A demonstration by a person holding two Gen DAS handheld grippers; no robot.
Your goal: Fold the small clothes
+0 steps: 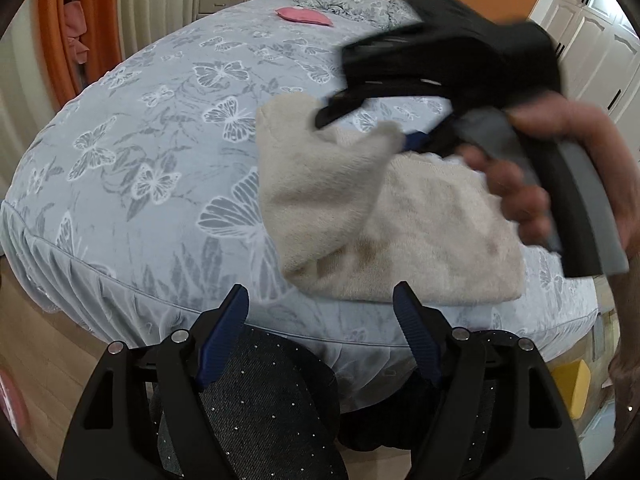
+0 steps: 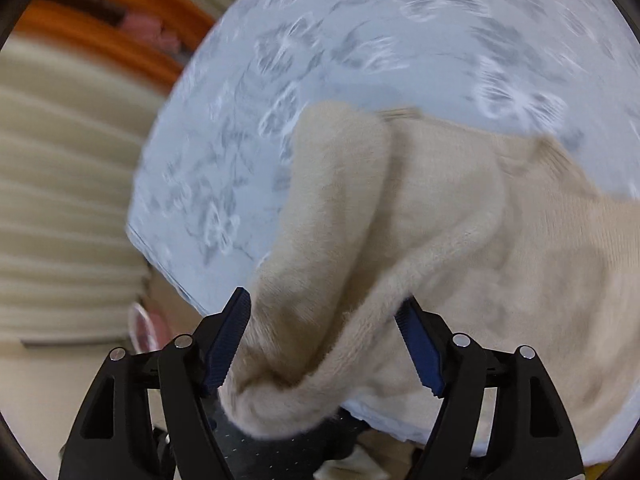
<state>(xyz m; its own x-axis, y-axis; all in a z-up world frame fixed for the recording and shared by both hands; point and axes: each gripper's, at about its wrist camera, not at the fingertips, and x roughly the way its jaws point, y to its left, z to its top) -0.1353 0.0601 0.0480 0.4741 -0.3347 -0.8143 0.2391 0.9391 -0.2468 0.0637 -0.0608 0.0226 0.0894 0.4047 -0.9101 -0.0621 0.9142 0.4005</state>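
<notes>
Left wrist view, left hand-held gripper: its blue fingers stand wide apart with nothing between them, hovering over the near edge of the bed.
Left wrist view, sweater: a cream knitted piece lying on the butterfly-print bed cover, one part lifted and bunched.
Left wrist view, right hand-held gripper: blurred, above the sweater, held by a hand.
Left wrist view, far side: a pink pillow lies well apart.
Right wrist view, right hand-held gripper: fingers spread wide, a fold of the sweater draped loosely between them; the bed lies behind.
</notes>
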